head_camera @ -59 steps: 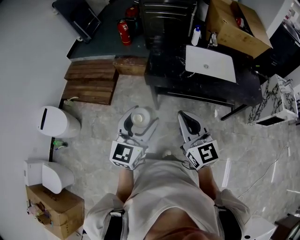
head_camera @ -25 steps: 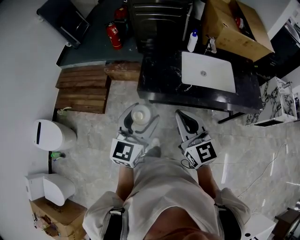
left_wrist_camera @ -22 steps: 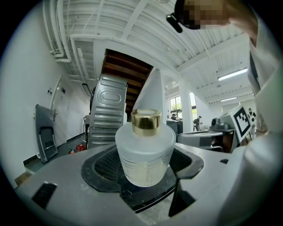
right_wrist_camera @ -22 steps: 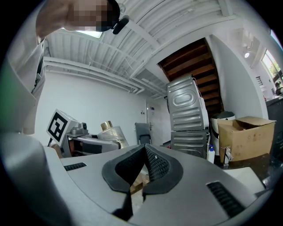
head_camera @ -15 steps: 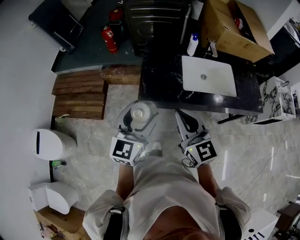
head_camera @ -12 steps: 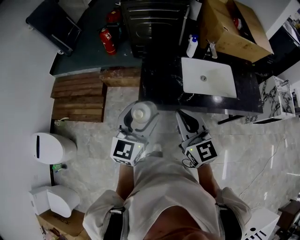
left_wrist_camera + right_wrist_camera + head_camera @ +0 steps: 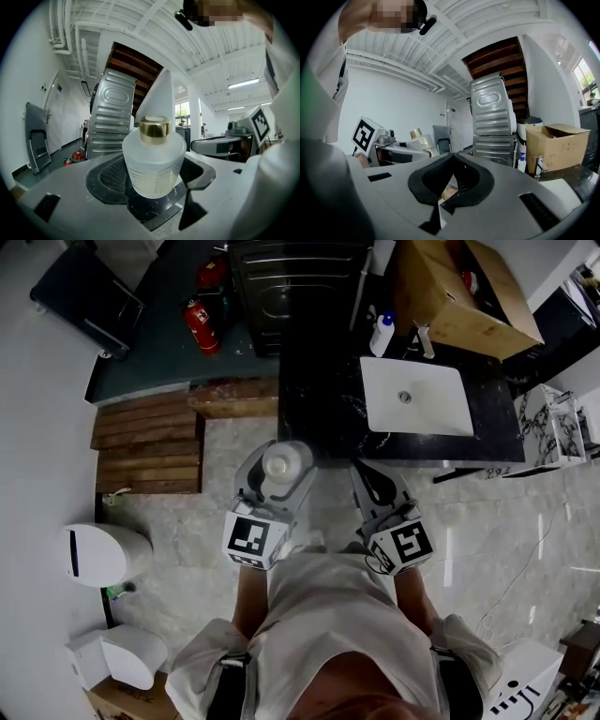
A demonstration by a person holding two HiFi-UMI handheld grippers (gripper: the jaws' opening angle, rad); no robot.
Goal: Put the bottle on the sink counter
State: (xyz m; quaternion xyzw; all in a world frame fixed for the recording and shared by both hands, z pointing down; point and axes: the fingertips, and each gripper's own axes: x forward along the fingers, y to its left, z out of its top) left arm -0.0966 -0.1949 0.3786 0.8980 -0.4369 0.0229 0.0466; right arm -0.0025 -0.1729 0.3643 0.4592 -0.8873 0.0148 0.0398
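Left tongs [image 7: 154, 180] grip the bottle [image 7: 152, 161] upright, cap [image 7: 155, 129] up; right tongs [image 7: 451, 182] clenched empty.

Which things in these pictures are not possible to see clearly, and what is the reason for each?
- Print on the bottle: left gripper view, faint lines, too blurred to read.
- The bottle's sides: head view looks down on it and shows only its top.
- Rear right part of the sink counter: head view, covered by the cardboard box.
- Label of the small white bottle: head view, too small.
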